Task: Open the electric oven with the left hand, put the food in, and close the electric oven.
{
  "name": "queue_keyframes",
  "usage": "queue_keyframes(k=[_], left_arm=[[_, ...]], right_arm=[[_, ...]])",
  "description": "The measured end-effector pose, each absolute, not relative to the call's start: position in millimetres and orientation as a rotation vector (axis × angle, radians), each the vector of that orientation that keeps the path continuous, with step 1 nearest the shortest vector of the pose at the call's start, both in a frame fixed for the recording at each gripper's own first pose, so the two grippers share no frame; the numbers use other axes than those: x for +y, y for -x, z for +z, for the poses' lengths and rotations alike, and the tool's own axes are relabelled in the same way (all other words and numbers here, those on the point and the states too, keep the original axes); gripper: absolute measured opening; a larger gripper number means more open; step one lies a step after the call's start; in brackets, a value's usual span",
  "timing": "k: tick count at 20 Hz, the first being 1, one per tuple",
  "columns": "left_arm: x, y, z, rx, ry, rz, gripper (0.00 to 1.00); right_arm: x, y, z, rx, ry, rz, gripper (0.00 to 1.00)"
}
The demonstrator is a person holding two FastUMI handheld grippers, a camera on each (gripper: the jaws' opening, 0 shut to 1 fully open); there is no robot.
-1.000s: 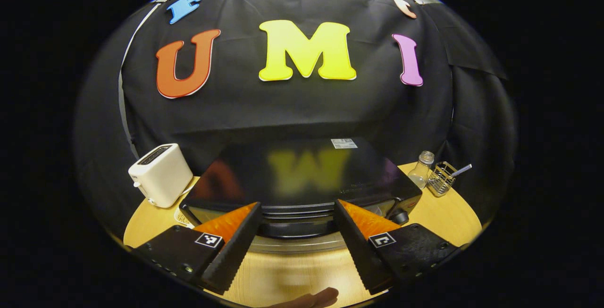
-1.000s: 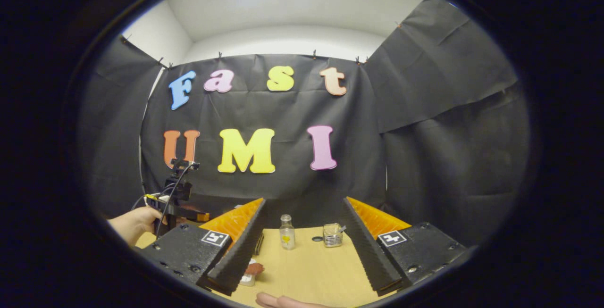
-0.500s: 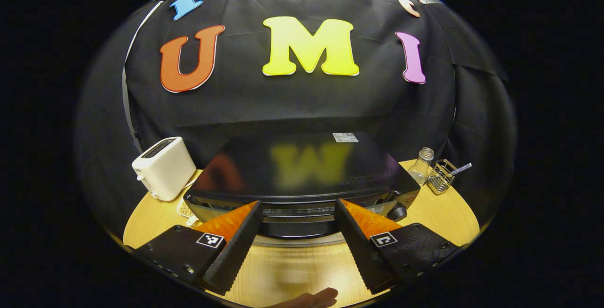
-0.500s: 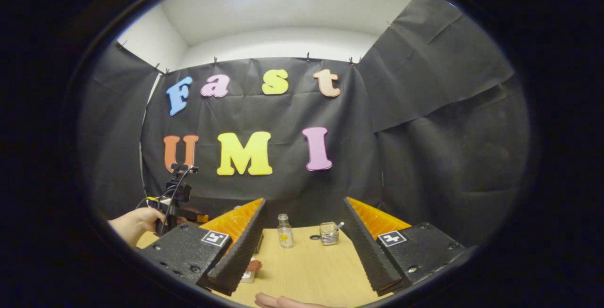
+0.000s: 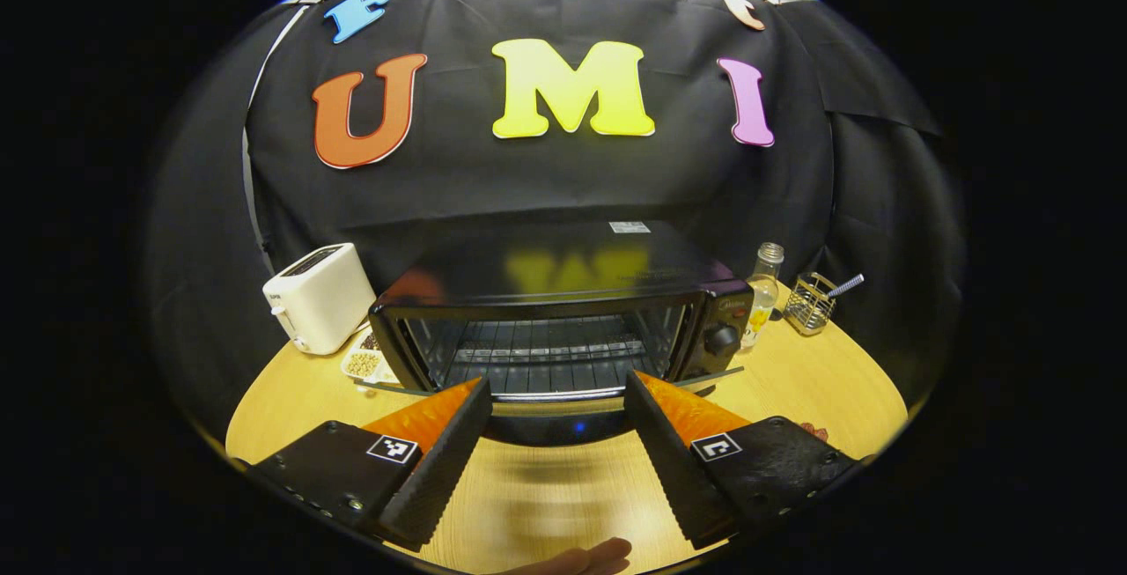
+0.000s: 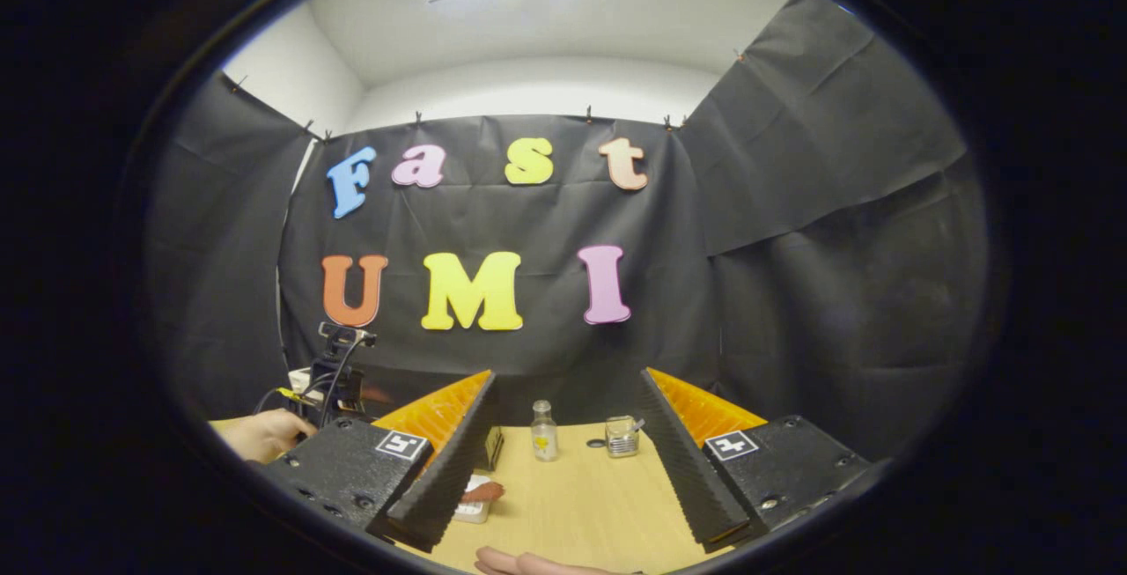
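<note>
The black electric oven point(image 5: 563, 267) stands on the round wooden table point(image 5: 792, 390) with its glass door point(image 5: 713, 376) swung down flat and the wire rack point(image 5: 546, 355) inside showing. My left gripper point(image 5: 555, 383) is open, its fingers on either side of the door's front edge, with nothing pressed between them. My right gripper point(image 6: 566, 377) is open and holds nothing, over the table to the oven's right. The food point(image 6: 482, 493), a reddish-brown piece on a small white dish, lies just beyond its left finger. A hand point(image 6: 264, 434) holds the left gripper point(image 6: 339, 372) at the right gripper view's left.
A white toaster point(image 5: 319, 298) and a small dish of beans point(image 5: 363, 364) sit left of the oven. A glass bottle point(image 5: 764, 280) and a wire holder point(image 5: 812, 302) stand at its right, the bottle point(image 6: 544, 432) and holder point(image 6: 622, 436) lying ahead of the right gripper.
The oven door has swung down from shut to open, and the rack now shows. My left gripper has dropped lower in front of the oven. The right gripper has barely shifted.
</note>
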State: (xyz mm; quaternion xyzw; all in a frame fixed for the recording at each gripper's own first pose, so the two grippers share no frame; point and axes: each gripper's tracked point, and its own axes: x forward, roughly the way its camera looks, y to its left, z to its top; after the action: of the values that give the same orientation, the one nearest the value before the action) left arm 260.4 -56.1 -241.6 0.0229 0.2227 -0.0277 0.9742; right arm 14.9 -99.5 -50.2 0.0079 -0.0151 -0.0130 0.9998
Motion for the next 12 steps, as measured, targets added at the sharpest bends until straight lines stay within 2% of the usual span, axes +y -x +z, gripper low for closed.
queue_keyframes(k=[12], left_arm=[[-57, -202, -296, 0.477, -0.026, -0.039, 0.97]], right_arm=[[-87, -16, -61, -0.006, -0.019, -0.017, 0.98]])
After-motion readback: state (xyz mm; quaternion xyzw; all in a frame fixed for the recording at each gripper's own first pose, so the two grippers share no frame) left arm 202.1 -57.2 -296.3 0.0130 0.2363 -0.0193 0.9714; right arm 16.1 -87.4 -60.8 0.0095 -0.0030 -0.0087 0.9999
